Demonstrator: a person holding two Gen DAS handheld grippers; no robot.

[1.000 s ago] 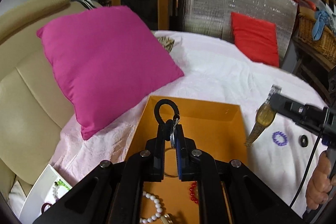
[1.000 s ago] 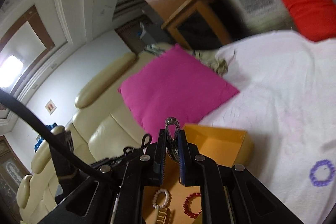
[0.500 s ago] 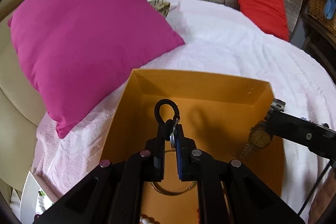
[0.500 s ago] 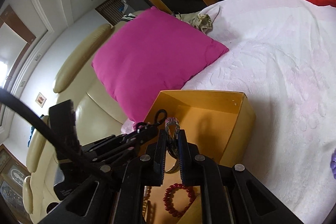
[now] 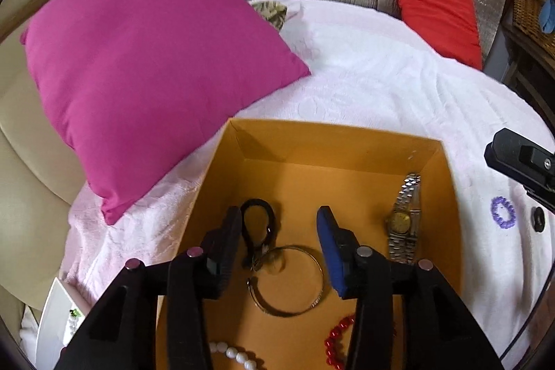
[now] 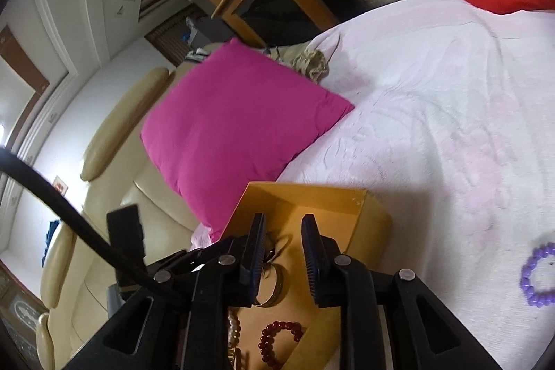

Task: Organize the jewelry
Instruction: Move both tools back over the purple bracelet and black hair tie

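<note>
An orange box (image 5: 347, 141) sits on the white bedspread. Inside lie a black loop keyring (image 5: 258, 224), a metal bangle (image 5: 288, 281), a gold-faced wristwatch (image 5: 404, 221), a red bead bracelet (image 5: 334, 338) and a white bead bracelet (image 5: 236, 354). My left gripper (image 5: 279, 245) is open and empty above the keyring and bangle. My right gripper (image 6: 282, 252) is open and empty over the box's (image 6: 367, 214) right side; its body shows at the right edge of the left wrist view (image 5: 520, 158). A purple bead bracelet (image 5: 503, 212) lies on the bedspread right of the box, also in the right wrist view (image 6: 539, 276).
A magenta cushion (image 5: 145, 71) leans on the cream sofa (image 5: 24, 182) left of the box. A red cushion (image 5: 440, 13) stands at the back against a silver panel. A small black ring (image 5: 538, 219) lies by the purple bracelet. A white tray (image 5: 55, 318) sits at lower left.
Both grippers have opened. The black keyring has dropped from the left gripper into the box, and the wristwatch from the right gripper now lies in the box's right side.
</note>
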